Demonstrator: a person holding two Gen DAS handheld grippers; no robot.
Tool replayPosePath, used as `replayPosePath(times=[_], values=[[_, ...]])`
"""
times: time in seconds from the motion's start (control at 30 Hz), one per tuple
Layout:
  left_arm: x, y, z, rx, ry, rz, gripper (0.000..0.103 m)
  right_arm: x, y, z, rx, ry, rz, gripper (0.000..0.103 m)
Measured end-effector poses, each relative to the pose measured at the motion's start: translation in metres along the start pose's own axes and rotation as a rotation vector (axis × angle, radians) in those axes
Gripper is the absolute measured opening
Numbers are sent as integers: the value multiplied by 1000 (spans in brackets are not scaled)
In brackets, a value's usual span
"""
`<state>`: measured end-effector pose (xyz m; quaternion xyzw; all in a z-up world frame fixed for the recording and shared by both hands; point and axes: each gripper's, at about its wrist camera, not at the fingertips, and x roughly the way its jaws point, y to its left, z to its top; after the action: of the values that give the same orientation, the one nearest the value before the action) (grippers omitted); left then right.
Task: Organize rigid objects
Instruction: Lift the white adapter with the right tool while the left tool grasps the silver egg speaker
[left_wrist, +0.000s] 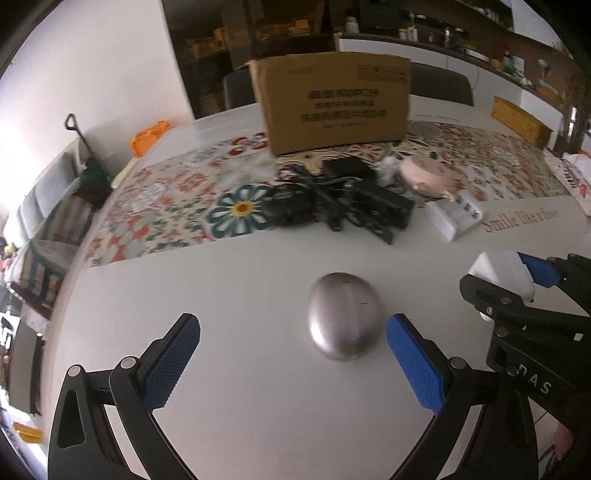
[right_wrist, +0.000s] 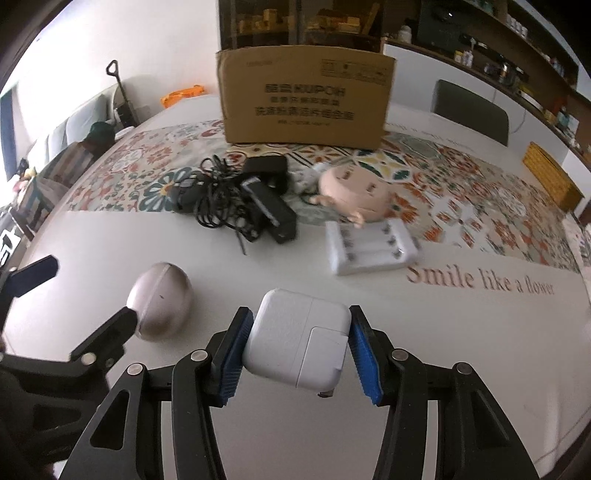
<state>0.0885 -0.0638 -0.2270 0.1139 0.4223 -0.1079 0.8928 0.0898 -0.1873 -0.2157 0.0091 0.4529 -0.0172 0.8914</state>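
A white square power adapter (right_wrist: 300, 338) is clamped between the blue pads of my right gripper (right_wrist: 299, 345), lifted slightly off the white table (right_wrist: 461, 332). The same adapter (left_wrist: 504, 275) and right gripper (left_wrist: 513, 284) show at the right edge of the left wrist view. A silver egg-shaped object (left_wrist: 343, 320) lies on the table between the spread fingers of my left gripper (left_wrist: 293, 339), nearer the right pad and untouched. This egg (right_wrist: 160, 301) also appears left of the adapter, with the left gripper (right_wrist: 79, 295) around it.
A brown cardboard box (right_wrist: 304, 98) stands at the back on a patterned runner (right_wrist: 480, 192). In front of it lie a tangle of black chargers and cables (right_wrist: 240, 195), a pink round device (right_wrist: 354, 190) and a white battery charger (right_wrist: 369, 245). A yellow box (right_wrist: 550, 177) sits far right.
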Motion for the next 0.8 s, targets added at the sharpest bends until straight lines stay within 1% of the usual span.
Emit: replayPosePath(times=[0.1,0.13,0.3,0.4,0.43,0.5,0.77,0.8], values=[[6,-12,-1,12,-3,-14,102,-2,-13,-7,22,18,-21,52],[8,-16,-1,15,-5,-15,101,-1,-17,-9,27,26,-29,52],[20,-28,-1,11,2,-5,87,6,-31,-19,40,56,-41,52],[27,-29,0,-11,7,-1,82,9,-35,-22,41,62,-34,52],[28,-30,0,-13,6,5,79,10,-36,-22,41,61,-33,52],[32,-32,0,-8,10,8,75,14,-36,-22,40,65,-22,52],[40,-25,2,-69,23,-17,66,21,-34,-17,22,52,1,52],[40,-25,2,-74,21,-27,58,21,-34,-17,22,52,2,52]])
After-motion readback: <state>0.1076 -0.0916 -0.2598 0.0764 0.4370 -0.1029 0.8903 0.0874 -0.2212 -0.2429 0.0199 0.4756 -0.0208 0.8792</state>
